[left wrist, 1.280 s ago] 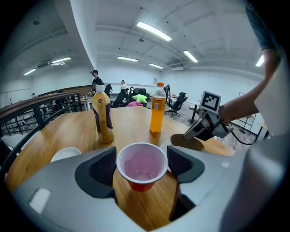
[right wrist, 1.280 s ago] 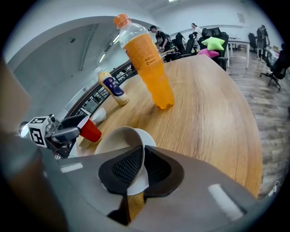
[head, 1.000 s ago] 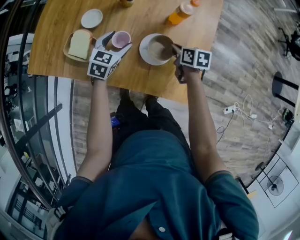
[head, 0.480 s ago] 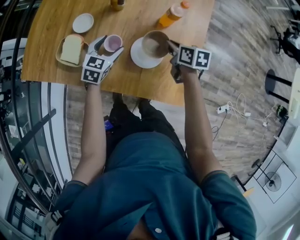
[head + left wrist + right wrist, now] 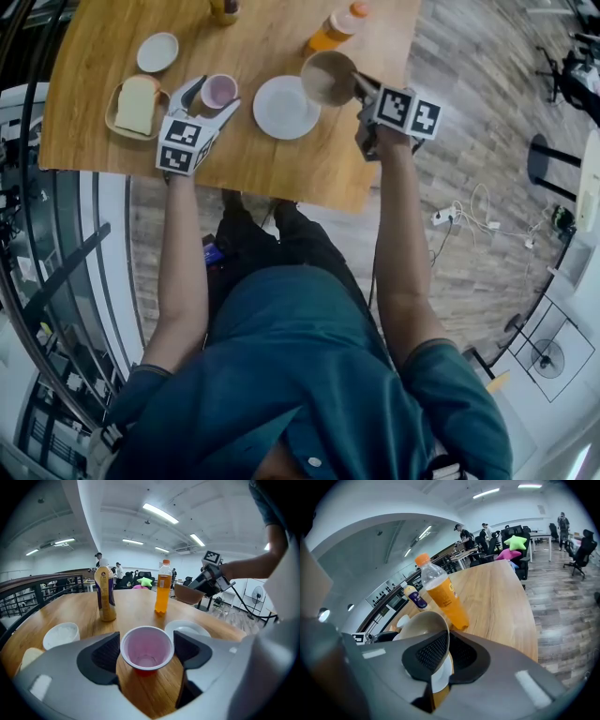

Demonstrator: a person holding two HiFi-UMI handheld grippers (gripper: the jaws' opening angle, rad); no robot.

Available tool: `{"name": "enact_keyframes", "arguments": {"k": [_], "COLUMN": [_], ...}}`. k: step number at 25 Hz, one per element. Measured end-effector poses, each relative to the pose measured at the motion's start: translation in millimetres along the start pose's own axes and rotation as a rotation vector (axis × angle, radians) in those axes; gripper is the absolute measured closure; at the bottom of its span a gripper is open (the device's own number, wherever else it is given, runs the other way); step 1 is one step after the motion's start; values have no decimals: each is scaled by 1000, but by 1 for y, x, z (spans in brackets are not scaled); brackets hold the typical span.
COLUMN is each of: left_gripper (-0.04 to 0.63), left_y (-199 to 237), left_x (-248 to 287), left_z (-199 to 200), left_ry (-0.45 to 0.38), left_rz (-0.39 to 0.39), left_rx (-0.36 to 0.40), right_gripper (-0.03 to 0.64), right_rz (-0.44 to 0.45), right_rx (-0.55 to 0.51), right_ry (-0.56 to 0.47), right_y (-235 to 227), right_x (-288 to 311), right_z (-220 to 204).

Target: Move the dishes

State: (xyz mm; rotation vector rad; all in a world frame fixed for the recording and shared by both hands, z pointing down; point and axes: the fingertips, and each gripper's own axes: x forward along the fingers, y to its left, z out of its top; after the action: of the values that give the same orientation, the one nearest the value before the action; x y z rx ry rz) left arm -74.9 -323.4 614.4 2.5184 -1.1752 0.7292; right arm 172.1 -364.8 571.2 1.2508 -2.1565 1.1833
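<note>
At right, my right gripper (image 5: pixel 362 87) pinched the bowl (image 5: pixel 327 77) by its rim. My left gripper (image 5: pixel 215 97) stood spread around the cup (image 5: pixel 146 648).

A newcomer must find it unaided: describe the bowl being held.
On the wooden table, look to the right end, between the white plate and the orange drink bottle. The bowl there is tan inside and the only dish lifted off the table, its rim pinched in the right tool.

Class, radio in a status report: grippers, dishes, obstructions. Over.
Right gripper clamped on bowl rim, bowl airborne beside white plate. Left gripper straddles red cup, grip unclear. Orange bottle near bowl.
</note>
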Motion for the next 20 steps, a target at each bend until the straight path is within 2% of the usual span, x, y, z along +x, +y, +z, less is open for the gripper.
{"name": "enact_keyframes", "arguments": {"k": [20], "left_gripper": [225], "left_y": [-1], "left_x": [-12], "left_z": [14], "left_ry": [-36], "left_rz": [0], "left_rx": [25], "right_gripper": [589], "right_rz": [-114], "right_rx": [68], "right_ry": [26], "right_y": [-76], "right_x": [-5], "right_z": [-8]}}
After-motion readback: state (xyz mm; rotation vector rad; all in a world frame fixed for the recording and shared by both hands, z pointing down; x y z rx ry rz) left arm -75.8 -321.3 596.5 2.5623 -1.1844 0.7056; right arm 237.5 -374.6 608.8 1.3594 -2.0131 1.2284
